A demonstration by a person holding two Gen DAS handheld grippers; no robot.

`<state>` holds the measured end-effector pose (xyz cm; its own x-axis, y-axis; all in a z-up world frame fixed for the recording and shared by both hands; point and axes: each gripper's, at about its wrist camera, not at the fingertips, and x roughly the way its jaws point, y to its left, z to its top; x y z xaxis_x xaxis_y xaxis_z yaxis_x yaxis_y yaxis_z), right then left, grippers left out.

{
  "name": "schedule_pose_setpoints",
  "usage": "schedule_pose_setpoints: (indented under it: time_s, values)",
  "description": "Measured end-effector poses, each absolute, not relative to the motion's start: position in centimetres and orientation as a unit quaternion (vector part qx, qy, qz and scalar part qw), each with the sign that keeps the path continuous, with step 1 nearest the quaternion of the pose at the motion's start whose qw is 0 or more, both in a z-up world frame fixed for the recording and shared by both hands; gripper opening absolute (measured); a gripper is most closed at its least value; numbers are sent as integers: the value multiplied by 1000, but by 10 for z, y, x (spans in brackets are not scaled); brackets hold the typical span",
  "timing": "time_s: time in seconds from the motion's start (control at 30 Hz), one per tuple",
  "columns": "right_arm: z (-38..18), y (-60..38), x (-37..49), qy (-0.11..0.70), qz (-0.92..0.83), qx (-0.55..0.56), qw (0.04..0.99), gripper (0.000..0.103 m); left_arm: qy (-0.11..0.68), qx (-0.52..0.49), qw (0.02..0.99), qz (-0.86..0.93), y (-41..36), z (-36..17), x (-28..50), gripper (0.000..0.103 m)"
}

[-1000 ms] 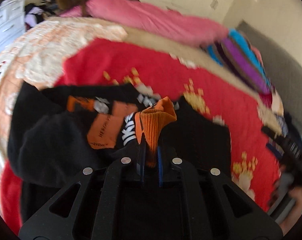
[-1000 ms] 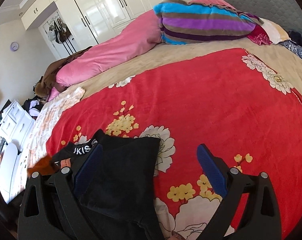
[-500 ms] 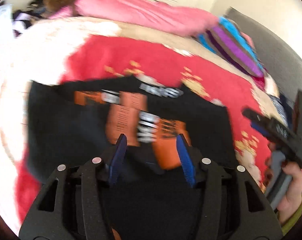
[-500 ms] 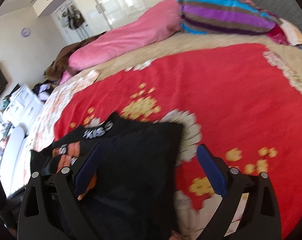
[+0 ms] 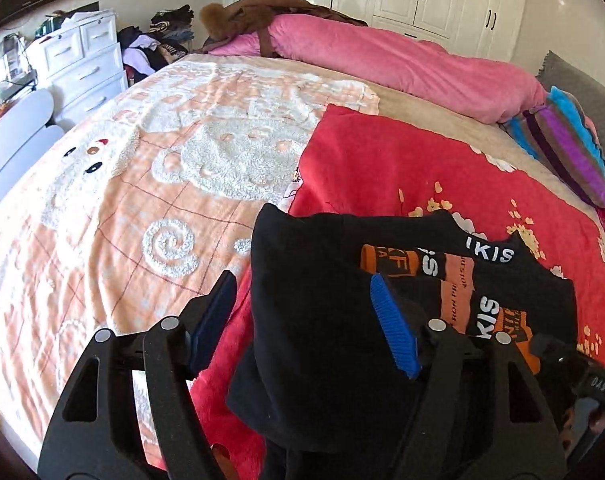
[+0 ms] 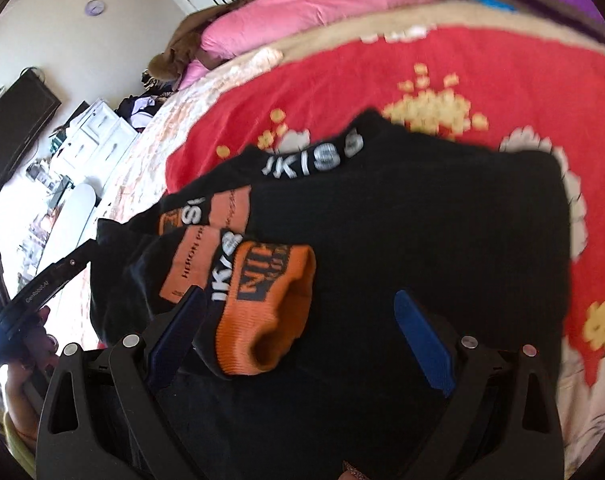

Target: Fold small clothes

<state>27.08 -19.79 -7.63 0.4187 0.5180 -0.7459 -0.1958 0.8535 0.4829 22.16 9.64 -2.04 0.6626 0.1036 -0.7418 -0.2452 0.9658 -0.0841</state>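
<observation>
Black sweater (image 6: 422,240) with orange, lettered sleeves lies on the red floral blanket (image 6: 482,72) near the bed's front edge, its sleeves already laid in across the body, the ribbed orange cuff (image 6: 262,320) uppermost. Left gripper (image 5: 302,320) hangs over the garment's left edge with jaws opening and only loose cloth below them; right gripper (image 6: 302,340) stands wide apart over the cuff, gripping nothing. I judge the sleeve fold done, the body still unfolded.
</observation>
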Motion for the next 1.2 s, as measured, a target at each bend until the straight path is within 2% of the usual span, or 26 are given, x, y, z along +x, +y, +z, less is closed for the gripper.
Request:
schedule_pose_setpoints:
  time_s: [0.1,0.23,0.3,0.4,0.43,0.53,0.63,0.9,1.07,1.2]
  values:
    - [-78,-191,269,487,223,149,831,92,398,-90,908,94,94,-23,227,63]
    - [-80,-180,267,481,247,127,831,67,397,-96,908,95,97,-26,231,63]
    - [-82,-176,265,479,254,121,832,50,398,-102,907,96,100,-26,232,63]
    - [-82,-173,261,472,256,118,835,37,399,-104,905,102,102,-28,232,64]
    - [-82,-172,261,471,259,121,834,27,399,-105,905,103,103,-28,232,64]
    - [-77,-170,259,466,276,124,832,19,397,-109,905,107,105,-27,232,64]
    - [-63,-170,257,443,291,129,838,15,391,-109,907,111,108,-24,230,64]
    - [3,-187,249,352,300,123,878,14,376,-113,913,113,113,-16,228,64]
    - [13,-216,258,367,256,121,886,14,369,-91,921,89,96,-16,230,64]
    - [0,-247,266,404,205,126,882,14,370,-71,924,59,74,-21,236,64]
